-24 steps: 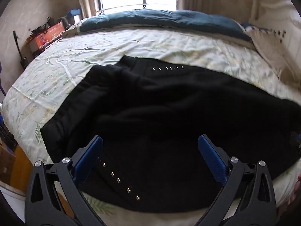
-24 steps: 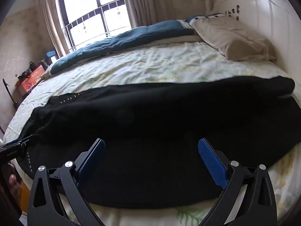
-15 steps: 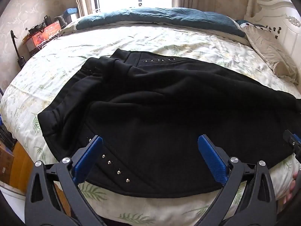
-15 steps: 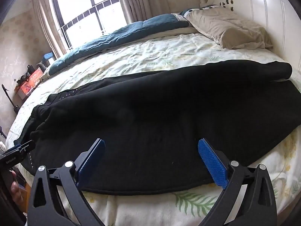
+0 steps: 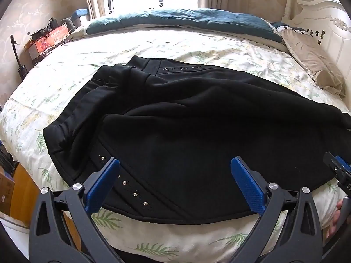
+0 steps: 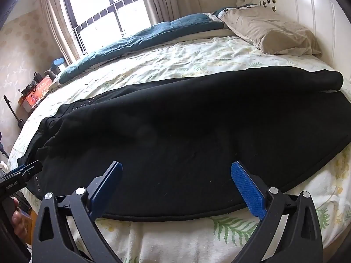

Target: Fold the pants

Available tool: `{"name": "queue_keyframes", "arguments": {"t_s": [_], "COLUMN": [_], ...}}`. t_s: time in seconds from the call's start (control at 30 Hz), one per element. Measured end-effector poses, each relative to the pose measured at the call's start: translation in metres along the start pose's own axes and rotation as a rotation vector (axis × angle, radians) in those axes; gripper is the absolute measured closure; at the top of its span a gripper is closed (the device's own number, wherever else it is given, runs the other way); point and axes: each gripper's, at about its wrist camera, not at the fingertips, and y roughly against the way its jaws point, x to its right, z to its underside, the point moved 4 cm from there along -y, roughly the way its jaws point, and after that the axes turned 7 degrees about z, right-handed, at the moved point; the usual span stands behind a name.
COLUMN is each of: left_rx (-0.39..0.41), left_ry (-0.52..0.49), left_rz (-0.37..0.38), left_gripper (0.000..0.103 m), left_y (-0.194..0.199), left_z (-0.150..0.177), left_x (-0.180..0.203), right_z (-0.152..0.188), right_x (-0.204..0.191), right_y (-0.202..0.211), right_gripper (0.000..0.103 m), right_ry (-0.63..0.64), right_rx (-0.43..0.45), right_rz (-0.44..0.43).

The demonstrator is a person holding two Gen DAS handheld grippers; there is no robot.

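The black pants lie spread lengthwise along the near edge of the bed, waistband toward its left end and leg hems toward the pillow. Both the left gripper and the right gripper hang above the near hem, jaws wide and holding nothing. The thick, soft cloth looks limp and fairly heavy, so it would best be pinched at the waistband corner and the leg hem.

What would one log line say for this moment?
pants: spread on bed, unfolded | left gripper: open, empty | right gripper: open, empty
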Motion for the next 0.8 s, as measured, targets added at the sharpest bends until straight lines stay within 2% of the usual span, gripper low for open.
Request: {"name": "queue_keyframes", "arguments": {"t_s": [0.8], "left_rx": [-0.016], "left_ry": [-0.017], "left_rz": [0.024], "left_gripper": [0.002], "left_y": [-0.0054], "left_z": [0.0066], "left_x": [0.0073], "right_z": [0.0087], "right_x": [0.0031], "right_y": [-0.0064], "right_gripper": [0.004], "right_ry": [-0.009], "right_rx": [-0.022], "right_rz": [-0.004]}}
